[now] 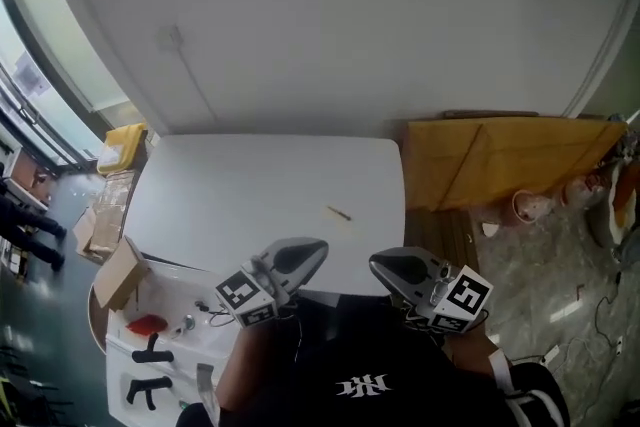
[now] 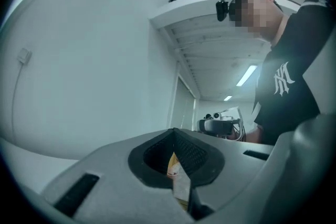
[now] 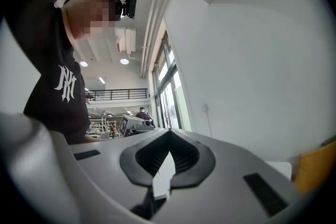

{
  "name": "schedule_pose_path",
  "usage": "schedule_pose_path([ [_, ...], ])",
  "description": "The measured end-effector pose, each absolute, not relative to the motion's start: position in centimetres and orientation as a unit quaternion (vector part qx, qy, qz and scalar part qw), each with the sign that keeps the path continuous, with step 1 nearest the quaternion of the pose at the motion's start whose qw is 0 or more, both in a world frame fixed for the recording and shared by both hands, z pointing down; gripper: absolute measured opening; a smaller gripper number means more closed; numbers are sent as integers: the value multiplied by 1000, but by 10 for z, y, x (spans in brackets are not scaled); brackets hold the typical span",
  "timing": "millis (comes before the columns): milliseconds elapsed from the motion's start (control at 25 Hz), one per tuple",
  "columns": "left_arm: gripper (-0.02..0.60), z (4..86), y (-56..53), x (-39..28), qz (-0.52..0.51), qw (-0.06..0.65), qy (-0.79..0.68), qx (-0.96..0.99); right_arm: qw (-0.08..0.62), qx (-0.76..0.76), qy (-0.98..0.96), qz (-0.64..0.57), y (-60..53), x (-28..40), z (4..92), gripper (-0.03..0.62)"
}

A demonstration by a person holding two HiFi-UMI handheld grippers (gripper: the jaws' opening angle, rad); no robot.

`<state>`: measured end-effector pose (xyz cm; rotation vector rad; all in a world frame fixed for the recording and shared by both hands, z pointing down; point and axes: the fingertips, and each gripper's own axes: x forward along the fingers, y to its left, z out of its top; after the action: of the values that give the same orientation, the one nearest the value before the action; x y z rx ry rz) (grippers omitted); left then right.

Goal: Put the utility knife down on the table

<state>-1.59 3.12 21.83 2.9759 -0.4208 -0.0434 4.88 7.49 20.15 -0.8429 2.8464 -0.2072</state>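
The white table [image 1: 250,185] fills the middle of the head view, its far edge against a pale wall. Just off the table's right side a large sheet of yellow-brown cardboard [image 1: 500,160] stands on edge. Off the table's left front corner sits an open cardboard box [image 1: 118,273] on a smaller white surface [image 1: 180,300].

At the table's near edge the person's black shirt [image 1: 370,375] shows, with both tools held close in front of it. The left gripper [image 1: 320,248] hangs over the near edge of the table and points toward its middle. The right gripper [image 1: 378,262] hangs over the table's near right corner and points to the left.

In the left gripper view the dark ribbed fingertips [image 2: 181,140] meet at their ends and clamp nothing. A yellowish patch shows through the slit below them, and I cannot tell what it is. In the right gripper view the fingertips [image 3: 178,144] are likewise pressed together at the ends, with only pale background in the slit.

The utility knife [image 1: 339,213], a thin yellowish stick, lies flat on the table right of its centre. It is free of both tools, a little way beyond their tips and roughly between them.
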Motion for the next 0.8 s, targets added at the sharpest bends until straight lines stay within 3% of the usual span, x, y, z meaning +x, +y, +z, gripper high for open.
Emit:
schedule_pose_path([
  [240,5,224,115,-68,-20,60,-102,993,69,-329,940,-64,143,3,206,5],
  [360,5,237,147,-88,-35,92,-85,991,74,-353,929,-77,166,-12,211,5],
  [560,5,236,188,-88,-39,95,-62,993,109,-347,926,-105,197,-14,206,5],
  [800,5,232,217,-96,-47,98,-63,992,84,-300,947,-78,221,-38,204,5],
])
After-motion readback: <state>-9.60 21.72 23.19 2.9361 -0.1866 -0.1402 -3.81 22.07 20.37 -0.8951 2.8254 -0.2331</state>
